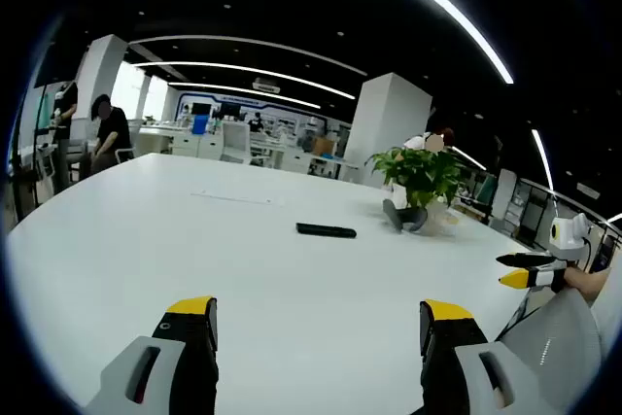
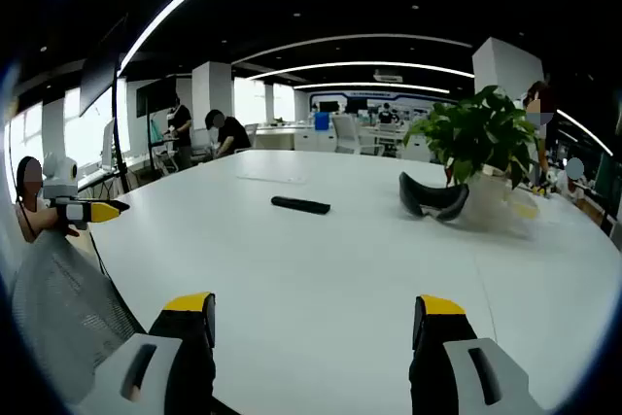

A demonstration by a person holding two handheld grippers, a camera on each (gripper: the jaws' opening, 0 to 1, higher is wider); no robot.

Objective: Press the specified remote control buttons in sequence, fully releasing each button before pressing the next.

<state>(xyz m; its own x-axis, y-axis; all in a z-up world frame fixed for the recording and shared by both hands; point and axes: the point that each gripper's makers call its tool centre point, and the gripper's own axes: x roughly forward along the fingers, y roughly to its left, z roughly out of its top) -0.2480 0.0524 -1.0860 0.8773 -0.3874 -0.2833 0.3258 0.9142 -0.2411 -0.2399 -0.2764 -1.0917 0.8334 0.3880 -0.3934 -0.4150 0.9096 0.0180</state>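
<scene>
Remote (image 1: pixel 326 230) is lying flat on the white table (image 1: pixel 194 259), well out ahead at about 12 o'clock from the left gripper (image 1: pixel 319 323), with nothing touching it. From the right gripper (image 2: pixel 316 318) the same black bar (image 2: pixel 300 205) sits around 12 too, with the potted plant (image 2: pixel 481 138) off at 2 o'clock. Both grippers are spread wide, holding nothing. Looks to me like the approach stage, no button pressed yet. Next move probably means reaching one gripper in over the remote and lining a jaw tip up on the first button.
</scene>
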